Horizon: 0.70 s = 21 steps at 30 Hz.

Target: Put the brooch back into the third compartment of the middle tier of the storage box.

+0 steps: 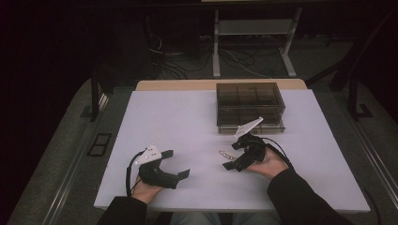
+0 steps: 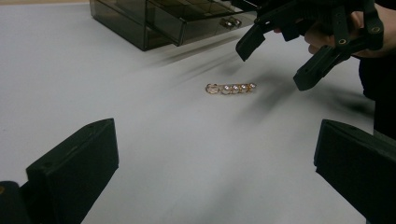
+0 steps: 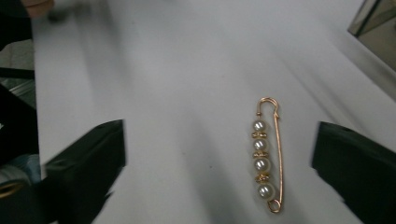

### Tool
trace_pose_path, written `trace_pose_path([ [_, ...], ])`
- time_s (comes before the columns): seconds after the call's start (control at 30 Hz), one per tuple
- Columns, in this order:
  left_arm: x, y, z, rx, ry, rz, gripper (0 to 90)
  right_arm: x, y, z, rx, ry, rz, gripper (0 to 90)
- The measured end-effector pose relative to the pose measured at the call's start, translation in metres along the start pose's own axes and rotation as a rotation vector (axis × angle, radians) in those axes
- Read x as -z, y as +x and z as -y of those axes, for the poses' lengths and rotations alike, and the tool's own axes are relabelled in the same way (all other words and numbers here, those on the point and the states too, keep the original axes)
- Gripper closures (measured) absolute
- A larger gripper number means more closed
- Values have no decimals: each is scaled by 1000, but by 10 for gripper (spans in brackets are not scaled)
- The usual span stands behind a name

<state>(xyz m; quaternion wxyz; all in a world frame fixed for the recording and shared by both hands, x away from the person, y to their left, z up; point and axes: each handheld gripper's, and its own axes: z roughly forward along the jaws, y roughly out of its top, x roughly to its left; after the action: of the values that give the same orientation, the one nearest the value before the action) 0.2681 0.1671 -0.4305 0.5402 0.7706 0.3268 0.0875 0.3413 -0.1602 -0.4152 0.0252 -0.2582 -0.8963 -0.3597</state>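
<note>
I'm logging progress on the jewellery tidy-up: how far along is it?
Done: the organizer box's drawer looks pulled open. In hand: the right gripper, open, hovers by the pearl brooch pin lying on the table. Left: grasping and stowing it, probably. The left gripper is open, empty.

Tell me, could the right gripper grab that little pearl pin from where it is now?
Probably yes. The right gripper hangs open just beside the pearl pin, which lies flat on bare white table between its spread jaws, with nothing in the way.
</note>
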Motion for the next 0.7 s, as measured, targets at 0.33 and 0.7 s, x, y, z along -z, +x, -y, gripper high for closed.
trace_pose_path([
  [0.33, 0, 0, 0, -1, 0, 1, 0, -10, -8, 1, 6, 26, 3, 184],
  [0.7, 0, 0, 0, -2, 1, 2, 0, -15, -13, 1, 24, 42, 13, 467],
])
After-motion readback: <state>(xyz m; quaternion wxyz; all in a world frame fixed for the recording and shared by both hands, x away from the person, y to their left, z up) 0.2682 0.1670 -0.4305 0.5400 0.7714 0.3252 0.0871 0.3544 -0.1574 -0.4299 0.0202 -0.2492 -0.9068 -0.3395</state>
